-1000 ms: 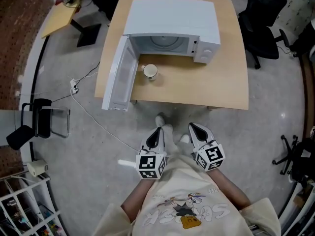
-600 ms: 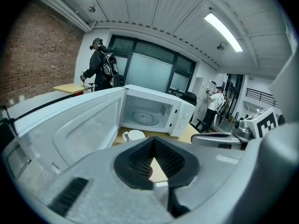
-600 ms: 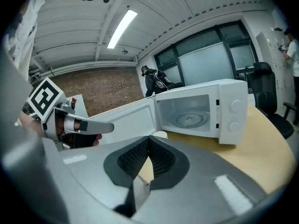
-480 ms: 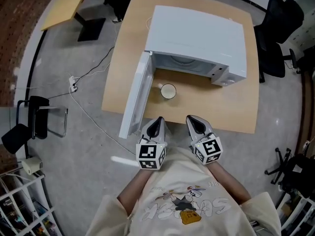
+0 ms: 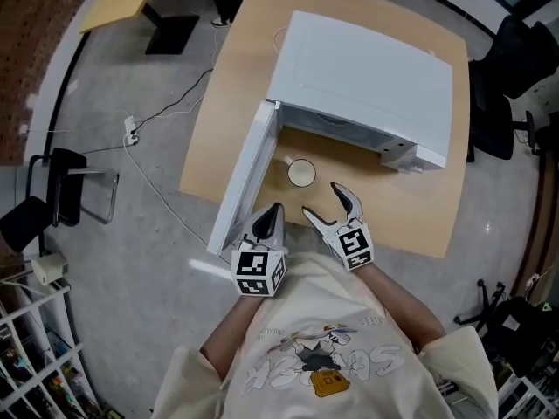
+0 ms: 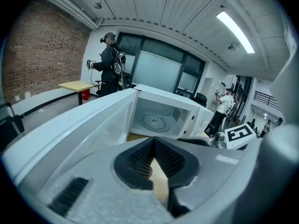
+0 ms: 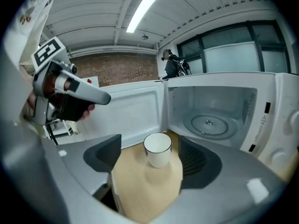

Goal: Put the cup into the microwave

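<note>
**Right tongs opening on the approach, cup not yet touched**

Change since a second ago: both tongs were shut and tucked near my body, well short of the table. Now both are out over the near edge of the pale wooden table (image 5: 240,77).

Right tongs (image 5: 321,199): jaws are opening, pads well apart, with nothing pressed between them. The white round cup (image 5: 301,173) stands upright just ahead of their tips and centred in the gap, as seen in the right gripper view. No pad touches it.

Left tongs (image 5: 274,209): jaws together and empty. They hang beside the right tongs, close to the free edge of the swung-open white door (image 5: 249,182).

The cup has not shifted. It sits on the table ahead of the right tongs, just in front of the open mouth of the white box-shaped microwave (image 5: 362,72), on the door's side. Beyond the cup, the cavity is empty, with the round glass turntable (image 7: 209,122) bare.

Meaning for the task: reaching is nearly done and gripping comes next. My judgement is that the right tongs need a short push forward until the pads flank the cup's wall, then a squeeze. The door is already open wide, so the left tongs look to have no job here.

Risk: a smooth round wall could slip or twist in the pads.
</note>
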{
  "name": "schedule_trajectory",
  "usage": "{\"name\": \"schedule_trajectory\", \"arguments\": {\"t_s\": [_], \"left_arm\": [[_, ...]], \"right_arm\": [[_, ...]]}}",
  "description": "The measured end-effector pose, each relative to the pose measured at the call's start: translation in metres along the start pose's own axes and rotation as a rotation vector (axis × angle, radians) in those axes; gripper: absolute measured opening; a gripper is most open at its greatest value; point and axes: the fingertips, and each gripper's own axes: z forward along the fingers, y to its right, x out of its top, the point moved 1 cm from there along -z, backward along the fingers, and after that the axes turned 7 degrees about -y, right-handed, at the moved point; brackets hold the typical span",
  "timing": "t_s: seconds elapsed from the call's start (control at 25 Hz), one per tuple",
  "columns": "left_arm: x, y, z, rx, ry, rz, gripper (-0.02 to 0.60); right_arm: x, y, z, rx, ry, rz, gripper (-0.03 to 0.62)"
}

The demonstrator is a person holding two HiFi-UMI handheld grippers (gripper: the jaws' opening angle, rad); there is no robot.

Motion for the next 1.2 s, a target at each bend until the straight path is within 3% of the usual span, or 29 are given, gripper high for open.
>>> {"name": "schedule_trajectory", "arguments": {"t_s": [0.16,0.28,0.48,0.56,0.6,0.8,1.04,1.2], "left_arm": [[-0.004,-0.001,-0.003,0.05,-0.001,-0.002,0.005],[-0.007,-0.002,-0.013,0.1,0.015,0.001,0.005],[-0.001,-0.006,-0.034,0.183,0.116,0.011,0.005],[-0.003,-0.006,-0.038,0.205,0.119,0.009,0.005],[-0.004,-0.007,-0.039,0.215,0.118,0.003,0.005],[-0.003,-0.012,-0.042,0.239,0.126,-0.033,0.005],[0.002,-0.011,-0.036,0.21,0.128,-0.038,0.005],[0.007,-0.007,-0.031,0.183,0.134,-0.028,0.005]], "right_arm": [[-0.008,0.017,0.038,0.011,0.005,-0.09,0.487],[-0.019,0.022,0.071,0.056,-0.019,-0.138,0.512],[-0.028,0.027,0.113,0.098,-0.049,-0.19,0.512],[-0.03,0.024,0.123,0.127,-0.055,-0.183,0.471],[-0.03,0.024,0.126,0.135,-0.066,-0.176,0.408],[-0.023,0.028,0.127,0.134,-0.106,-0.126,0.407],[0.028,0.056,0.107,0.078,-0.011,-0.095,0.407],[0.061,0.103,0.107,-0.032,0.037,-0.065,0.407]]}}
